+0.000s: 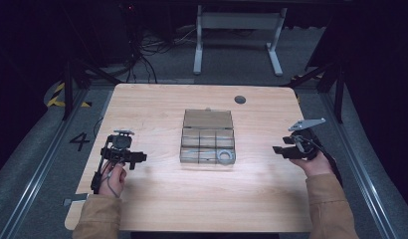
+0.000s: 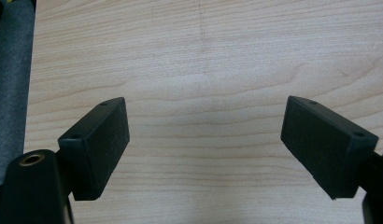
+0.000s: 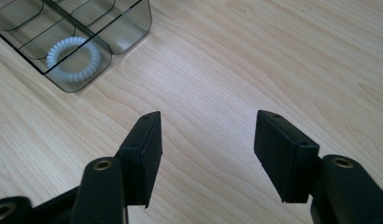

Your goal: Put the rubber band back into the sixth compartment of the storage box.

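A clear box (image 1: 208, 143) sits in the middle of the wooden desk (image 1: 157, 209). Its lid is open and leans back toward the far edge. Inside, the box is cut into small parts. A white curly ring (image 1: 224, 156) lies in the part at the near right corner of the box. In the right gripper view the ring (image 3: 73, 58) shows through the clear wall of the box (image 3: 129, 28), flat on the bottom.

The left gripper (image 1: 135, 160) is near the left edge of the desk, well apart from the box. A hand (image 1: 112, 178) holds it from the near side. In the left gripper view its jaws are spread wide, with only bare wood between them.

The right gripper (image 1: 280, 150) is near the right edge of the desk, also well apart from the box. A hand (image 1: 316, 164) holds it, and its tip points toward the box. In the right gripper view its jaws are spread too, with nothing between them. Both sleeves are tan.

A small dark round hole (image 1: 240, 99) is in the desk near the far edge.
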`<state>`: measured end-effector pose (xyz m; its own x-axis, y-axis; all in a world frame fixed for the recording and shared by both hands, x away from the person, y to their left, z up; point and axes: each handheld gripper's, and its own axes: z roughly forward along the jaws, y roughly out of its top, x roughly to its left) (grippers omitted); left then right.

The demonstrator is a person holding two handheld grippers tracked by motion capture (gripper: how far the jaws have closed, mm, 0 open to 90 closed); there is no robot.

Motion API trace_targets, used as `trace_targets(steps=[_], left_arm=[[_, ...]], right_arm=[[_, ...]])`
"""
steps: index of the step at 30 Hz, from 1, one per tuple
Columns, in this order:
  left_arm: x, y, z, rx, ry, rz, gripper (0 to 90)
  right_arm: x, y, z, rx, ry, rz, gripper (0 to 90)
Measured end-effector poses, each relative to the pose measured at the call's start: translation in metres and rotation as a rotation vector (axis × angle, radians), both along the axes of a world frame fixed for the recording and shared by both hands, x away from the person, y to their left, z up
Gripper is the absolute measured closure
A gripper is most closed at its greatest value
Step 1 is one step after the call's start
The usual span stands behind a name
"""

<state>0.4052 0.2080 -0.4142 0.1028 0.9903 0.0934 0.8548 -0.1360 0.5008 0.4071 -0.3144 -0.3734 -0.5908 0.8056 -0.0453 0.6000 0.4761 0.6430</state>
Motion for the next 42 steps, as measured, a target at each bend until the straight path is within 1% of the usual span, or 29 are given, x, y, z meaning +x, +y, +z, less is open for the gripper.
trace_targets(steps=[2,4,5,6,7,8,9,13,14,15,21,26,31,33,35,37,38,41,42], left_arm=[[0.000,0.000,0.000,0.007,-0.003,-0.003,16.1],[-0.001,-0.001,0.000,0.006,-0.002,-0.006,16.1],[-0.001,-0.001,0.000,0.005,-0.002,-0.008,16.0],[-0.001,-0.001,0.000,0.003,-0.002,-0.009,16.0],[0.000,0.000,0.000,0.002,-0.001,-0.009,16.1],[0.000,0.000,0.000,0.003,-0.004,-0.008,16.1],[0.000,0.000,0.000,-0.002,-0.004,-0.007,16.1],[0.000,0.001,-0.001,-0.005,0.001,-0.009,16.0],[0.000,0.001,-0.001,-0.005,0.001,-0.009,16.0],[0.000,0.001,-0.001,-0.004,0.001,-0.009,16.0],[0.001,0.001,-0.002,0.004,0.003,-0.012,16.0],[0.001,0.000,-0.003,0.005,0.004,-0.012,16.0],[0.002,0.001,-0.004,0.004,0.005,-0.004,16.1],[0.003,0.001,-0.004,0.007,0.007,0.004,16.1],[0.004,0.002,-0.006,0.011,0.002,0.022,16.0],[0.004,0.002,-0.007,0.019,0.002,0.028,16.1],[0.005,0.002,-0.009,0.024,0.004,0.032,16.1],[0.006,0.000,-0.012,0.058,-0.021,0.062,16.1],[0.006,-0.001,-0.013,0.077,-0.031,0.070,16.0]], right_arm=[[0.001,-0.003,-0.004,0.009,0.005,-0.010,41.2],[0.002,-0.005,-0.009,0.005,0.016,-0.017,41.1],[0.003,-0.006,-0.015,0.003,0.026,-0.025,41.1],[0.003,-0.006,-0.015,0.003,0.026,-0.025,41.1],[0.004,-0.006,-0.017,-0.004,0.028,-0.029,41.1],[0.005,-0.006,-0.022,-0.028,0.031,-0.039,41.1],[0.006,-0.005,-0.024,-0.035,0.032,-0.043,41.1],[0.008,-0.005,-0.033,-0.034,0.038,-0.051,39.6],[0.008,-0.005,-0.033,-0.034,0.038,-0.051,39.6],[0.010,-0.004,-0.040,-0.047,0.045,-0.052,38.2],[0.014,-0.003,-0.056,-0.062,0.059,-0.036,35.6],[0.014,-0.001,-0.064,-0.055,0.051,-0.028,34.6],[0.012,0.002,-0.073,-0.046,0.051,-0.002,33.2],[0.010,0.004,-0.075,-0.032,0.045,-0.005,32.2],[0.009,0.005,-0.076,-0.025,0.036,-0.002,32.1],[0.008,0.006,-0.077,-0.029,0.029,0.002,31.8],[0.007,0.007,-0.077,-0.023,0.028,0.009,31.2],[0.006,0.009,-0.078,-0.010,0.025,0.022,30.9],[0.006,0.010,-0.078,-0.008,0.026,0.021,30.7]])
